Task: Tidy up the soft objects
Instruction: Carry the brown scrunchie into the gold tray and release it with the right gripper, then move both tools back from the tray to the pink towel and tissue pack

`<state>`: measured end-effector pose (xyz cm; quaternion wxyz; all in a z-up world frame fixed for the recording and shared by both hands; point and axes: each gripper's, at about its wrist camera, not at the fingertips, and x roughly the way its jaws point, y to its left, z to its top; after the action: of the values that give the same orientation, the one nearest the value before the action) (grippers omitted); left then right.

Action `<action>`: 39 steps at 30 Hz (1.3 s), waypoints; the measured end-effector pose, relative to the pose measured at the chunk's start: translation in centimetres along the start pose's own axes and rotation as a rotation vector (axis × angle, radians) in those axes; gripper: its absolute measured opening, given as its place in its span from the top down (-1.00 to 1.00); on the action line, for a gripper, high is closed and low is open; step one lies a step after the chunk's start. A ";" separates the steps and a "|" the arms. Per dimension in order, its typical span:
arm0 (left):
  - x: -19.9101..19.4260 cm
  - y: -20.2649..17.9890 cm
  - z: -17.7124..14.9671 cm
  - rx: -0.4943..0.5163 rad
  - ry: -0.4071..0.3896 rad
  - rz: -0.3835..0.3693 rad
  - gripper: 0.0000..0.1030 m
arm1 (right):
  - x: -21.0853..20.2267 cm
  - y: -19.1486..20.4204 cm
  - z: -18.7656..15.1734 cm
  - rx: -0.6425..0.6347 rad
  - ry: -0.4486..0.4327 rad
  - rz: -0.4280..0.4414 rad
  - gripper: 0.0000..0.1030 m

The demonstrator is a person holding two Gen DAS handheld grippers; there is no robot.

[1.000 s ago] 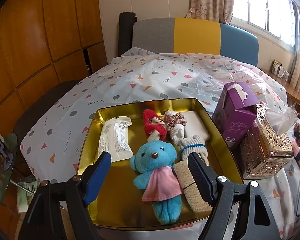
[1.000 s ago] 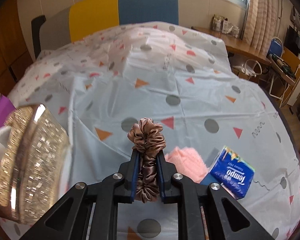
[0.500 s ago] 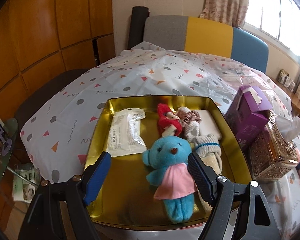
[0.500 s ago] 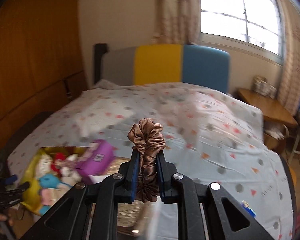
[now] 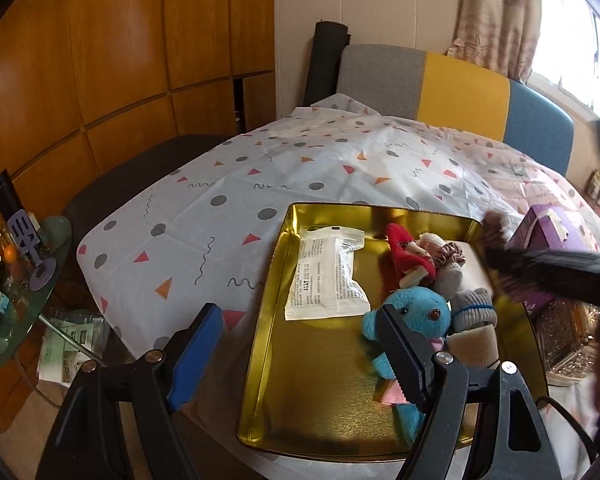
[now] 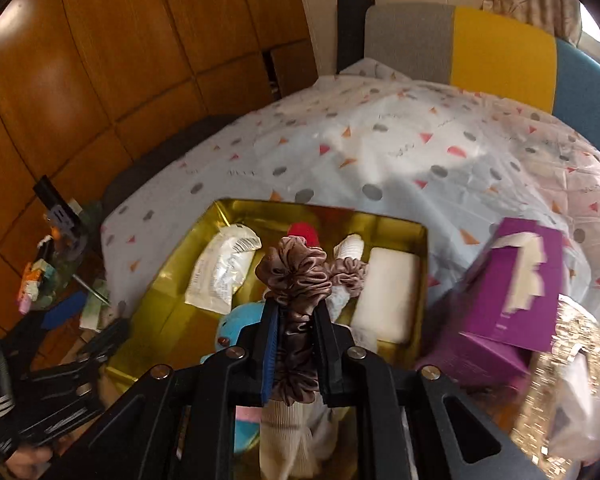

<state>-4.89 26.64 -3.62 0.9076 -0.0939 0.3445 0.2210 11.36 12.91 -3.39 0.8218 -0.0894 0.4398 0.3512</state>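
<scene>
At lower centre of the right wrist view, the right gripper (image 6: 296, 316) clamps a brown satin scrunchie (image 6: 294, 280) above the gold tin tray (image 6: 168, 272). The tray contains a blue teddy bear (image 5: 416, 316), a red plush toy (image 5: 408, 256) and a white sealed packet (image 5: 328, 276); its print is illegible. At lower centre of the left wrist view, the left gripper (image 5: 300, 344) stands open and empty. A purple tissue box (image 6: 516, 292) sits right of the tray.
</scene>
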 end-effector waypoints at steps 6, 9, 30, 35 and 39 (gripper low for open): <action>-0.1 0.4 -0.1 0.004 -0.006 -0.002 -0.55 | 5.2 -0.6 -0.5 0.023 0.093 -0.051 0.58; 0.1 0.2 -0.2 0.007 0.003 -0.008 -0.55 | 5.7 -1.0 -1.0 0.041 0.104 -0.034 0.37; -0.9 -1.6 -0.5 0.056 -0.009 -0.035 -0.55 | -2.7 -1.5 -2.1 0.044 -0.112 -0.095 0.17; -1.2 -2.1 -0.5 0.070 -0.013 -0.043 -0.55 | -5.7 -1.7 -2.8 0.022 -0.172 -0.118 0.17; -1.5 -2.4 -0.6 0.081 -0.019 -0.050 -0.55 | -8.1 -2.8 -3.5 0.029 -0.216 -0.145 0.17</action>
<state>-5.11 23.83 -2.97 0.9191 -0.0637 0.3420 0.1851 7.90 5.25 0.46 0.8888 -0.0709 0.3461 0.2920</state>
